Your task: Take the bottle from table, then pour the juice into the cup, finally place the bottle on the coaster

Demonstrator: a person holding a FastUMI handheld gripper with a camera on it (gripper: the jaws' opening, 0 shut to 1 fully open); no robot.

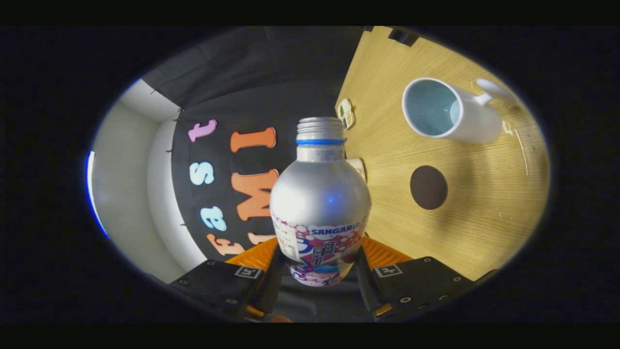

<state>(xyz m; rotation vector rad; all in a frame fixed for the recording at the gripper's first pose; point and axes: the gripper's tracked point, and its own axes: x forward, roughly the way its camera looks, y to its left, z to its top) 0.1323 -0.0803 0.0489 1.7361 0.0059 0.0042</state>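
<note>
Between hand-held gripper [317, 259] fingers: silver bottle [319, 198] (uncapped).

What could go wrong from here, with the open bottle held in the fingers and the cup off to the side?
1. The bottle has no cap, and the table looks strongly tilted, so the gripper may be rolled; juice could spill before the mouth reaches the cup.
2. The fingers press only the bottle's lower body, so it may swing or slip.
3. The coaster is small; a careless placement could leave the bottle off-centre.
</note>
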